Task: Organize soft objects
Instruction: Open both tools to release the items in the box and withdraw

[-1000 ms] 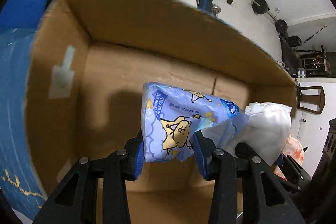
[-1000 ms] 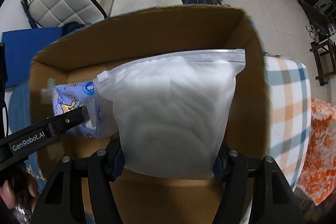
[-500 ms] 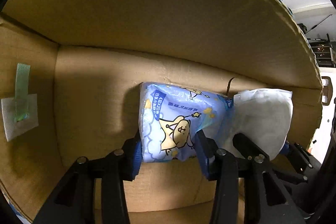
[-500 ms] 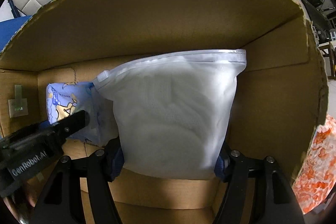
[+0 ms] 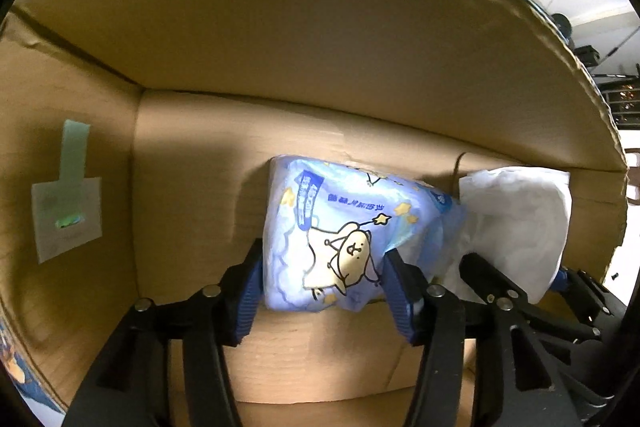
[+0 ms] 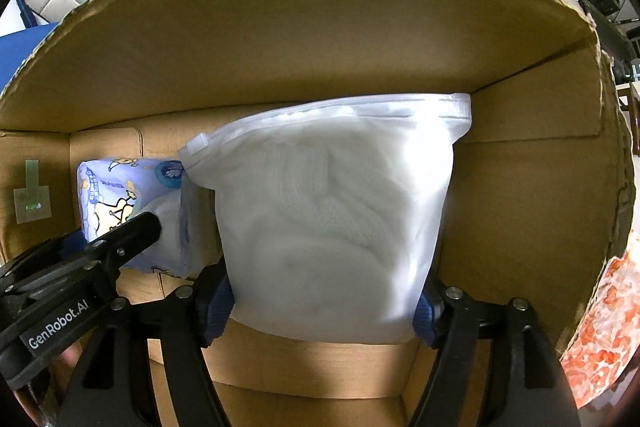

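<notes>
Both packs are down inside the box (image 5: 280, 39) and both tools are letting go, so the risks here seem to lie in the release and the way out. The left tool (image 5: 322, 279) has its jaws opening around the blue pack (image 5: 340, 235); the pads look to be at the pack's sides or just off them, and I cannot tell whether they press. The right tool (image 6: 326, 307) is opening too, with the white bag (image 6: 340, 219) between its pads, its lower corners apparently touching them. If either hand lifts before the jaws are clear, the soft film could cling to a ribbed pad and the pack would ride back up or tip over. The two tools stand close: in the left view a right finger (image 5: 492, 279) sits just beside the blue pack, so a careless withdrawal could knock the neighbour. The bag leans against the blue pack's right end and may slump onto it once freed. The blue pack lies on the box floor near the far wall, the bag to its right, nearer the box's right wall.
</notes>
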`<state>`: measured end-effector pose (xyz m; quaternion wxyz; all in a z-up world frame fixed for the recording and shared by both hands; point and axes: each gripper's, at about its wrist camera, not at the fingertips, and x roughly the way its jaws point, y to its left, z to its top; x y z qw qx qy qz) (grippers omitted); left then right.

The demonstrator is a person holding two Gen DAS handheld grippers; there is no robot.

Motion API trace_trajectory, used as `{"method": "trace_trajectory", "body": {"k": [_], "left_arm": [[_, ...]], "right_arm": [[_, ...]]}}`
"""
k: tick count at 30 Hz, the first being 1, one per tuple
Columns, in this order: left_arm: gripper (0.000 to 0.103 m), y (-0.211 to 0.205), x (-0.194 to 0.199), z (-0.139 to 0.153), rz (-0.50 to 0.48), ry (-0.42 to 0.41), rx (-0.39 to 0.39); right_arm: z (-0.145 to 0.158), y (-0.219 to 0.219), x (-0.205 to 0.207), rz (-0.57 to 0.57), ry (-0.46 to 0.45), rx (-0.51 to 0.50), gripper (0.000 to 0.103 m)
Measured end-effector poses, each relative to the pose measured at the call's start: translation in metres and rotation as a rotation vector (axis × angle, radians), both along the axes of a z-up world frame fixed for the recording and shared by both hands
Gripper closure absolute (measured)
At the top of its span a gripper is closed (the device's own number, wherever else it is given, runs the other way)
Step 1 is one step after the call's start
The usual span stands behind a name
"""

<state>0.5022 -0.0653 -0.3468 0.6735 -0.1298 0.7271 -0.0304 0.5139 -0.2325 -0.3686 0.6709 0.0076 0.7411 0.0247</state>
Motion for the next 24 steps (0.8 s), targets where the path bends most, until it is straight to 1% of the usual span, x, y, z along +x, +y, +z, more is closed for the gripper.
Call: {"method": "trace_trajectory", "body": {"k": [1, 6, 8, 10, 12, 13, 15, 16, 18, 20, 21, 23, 24], "left_arm": [[0.049, 0.0, -0.001, 0.001, 0.005, 0.002, 0.01], [0.04, 0.002, -0.009, 0.007, 0.02, 0.004, 0.013], [0.034, 0.0, -0.012, 0.014, 0.012, -0.012, 0.031], [0.03, -0.002, -0.014, 0.021, 0.0, -0.033, 0.056], [0.017, -0.003, -0.018, 0.028, 0.0, -0.049, 0.062], [0.006, -0.005, -0.023, 0.031, 0.002, -0.055, 0.061], [0.004, -0.005, -0.027, 0.038, 0.007, -0.075, 0.068], [0.004, -0.007, -0.029, 0.043, 0.003, -0.085, 0.071], [0.004, -0.012, -0.035, 0.049, -0.015, -0.108, 0.09], [0.002, -0.017, -0.039, 0.062, -0.036, -0.14, 0.108], [0.002, -0.007, -0.04, 0.063, -0.042, -0.156, 0.109], [0.002, -0.01, -0.049, 0.076, -0.05, -0.187, 0.11], [0.002, 0.003, -0.049, 0.078, -0.051, -0.198, 0.108]], "right_arm": [[0.0, 0.001, 0.001, 0.0, 0.001, 0.001, 0.028], [0.009, 0.001, -0.002, 0.001, -0.015, -0.008, 0.026], [0.012, 0.0, -0.004, -0.001, -0.024, -0.009, 0.025], [0.016, -0.002, -0.008, 0.0, -0.03, -0.016, 0.025], [0.02, -0.002, -0.011, 0.005, -0.037, -0.027, 0.023], [0.023, -0.003, -0.013, 0.009, -0.042, -0.031, 0.021], [0.03, -0.001, -0.018, 0.015, -0.047, -0.008, 0.007], [0.037, 0.002, -0.014, 0.019, -0.052, -0.011, 0.004], [0.046, 0.006, -0.019, 0.037, -0.077, -0.027, 0.002], [0.056, 0.012, -0.024, 0.05, -0.095, -0.038, 0.002], [0.061, 0.015, -0.029, 0.053, -0.103, -0.041, 0.001], [0.07, 0.016, -0.038, 0.052, -0.125, -0.05, 0.0], [0.076, 0.016, -0.045, 0.052, -0.137, -0.059, 0.0]]}}
